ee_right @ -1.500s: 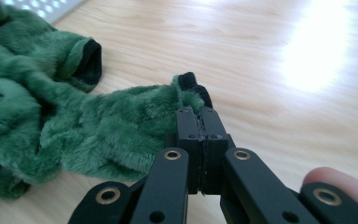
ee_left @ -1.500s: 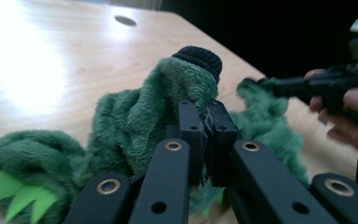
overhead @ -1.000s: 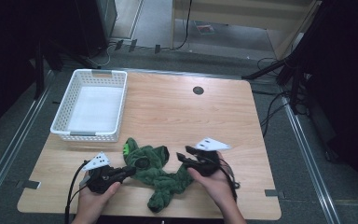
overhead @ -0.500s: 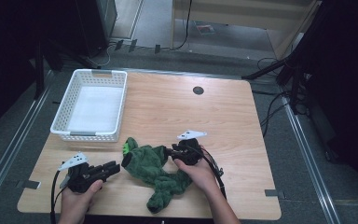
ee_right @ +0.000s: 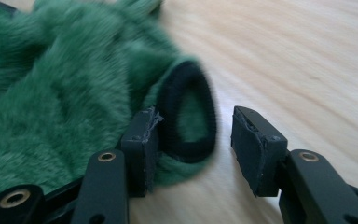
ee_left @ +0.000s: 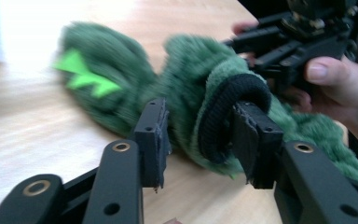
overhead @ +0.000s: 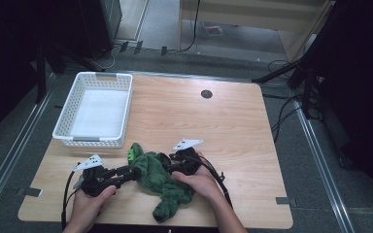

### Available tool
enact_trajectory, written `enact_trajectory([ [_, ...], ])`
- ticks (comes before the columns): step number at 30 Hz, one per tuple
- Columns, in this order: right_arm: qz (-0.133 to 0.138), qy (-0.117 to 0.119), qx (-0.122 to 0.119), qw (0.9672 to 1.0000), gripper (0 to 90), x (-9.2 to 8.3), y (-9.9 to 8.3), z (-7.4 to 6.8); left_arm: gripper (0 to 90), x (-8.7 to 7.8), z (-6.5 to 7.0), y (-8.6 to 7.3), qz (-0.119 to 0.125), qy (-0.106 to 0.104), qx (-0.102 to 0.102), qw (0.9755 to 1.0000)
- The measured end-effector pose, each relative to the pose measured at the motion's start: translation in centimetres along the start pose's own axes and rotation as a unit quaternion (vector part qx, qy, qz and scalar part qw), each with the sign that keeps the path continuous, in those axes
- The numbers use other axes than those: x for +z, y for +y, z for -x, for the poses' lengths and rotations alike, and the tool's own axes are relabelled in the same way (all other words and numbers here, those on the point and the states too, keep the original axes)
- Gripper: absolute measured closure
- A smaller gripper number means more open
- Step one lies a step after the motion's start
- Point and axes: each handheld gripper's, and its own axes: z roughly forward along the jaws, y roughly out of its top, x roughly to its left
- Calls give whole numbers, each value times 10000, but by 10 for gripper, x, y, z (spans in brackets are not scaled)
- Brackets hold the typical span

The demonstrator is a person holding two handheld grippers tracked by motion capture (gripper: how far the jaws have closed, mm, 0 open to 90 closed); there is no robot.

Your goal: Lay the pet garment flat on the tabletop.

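We have the green fuzzy garment (overhead: 162, 179) lying near the front edge of the table (overhead: 233, 126), just in front of the white basket (overhead: 97, 109). Our left gripper (ee_left: 200, 140) has just been opening, one jaw tucked inside a black cuff (ee_left: 223, 112), apparently to spread it. Our right gripper (ee_right: 193, 140) has also been opening and brackets another black-rimmed cuff (ee_right: 186, 116) without pinching it.
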Motion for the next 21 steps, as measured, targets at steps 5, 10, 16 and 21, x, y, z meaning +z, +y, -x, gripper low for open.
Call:
enact_trajectory([
  [5, -39, 141, -382, 9992, 814, 4, 1, -13, 851, 6, 4, -1, -250, 129, 88, 9996],
  [10, 274, -129, -214, 9993, 840, -12, 1, -7, 877, -7, -5, 1, -124, 183, -67, 9997],
  [16, 692, -258, 119, 9972, 836, -45, -3, 9, 882, -14, -12, 6, -7, 313, -187, 9993],
  [21, 1048, -442, 137, 9934, 827, -90, -9, 25, 884, -3, -9, 28, 41, 383, -29, 9993],
])
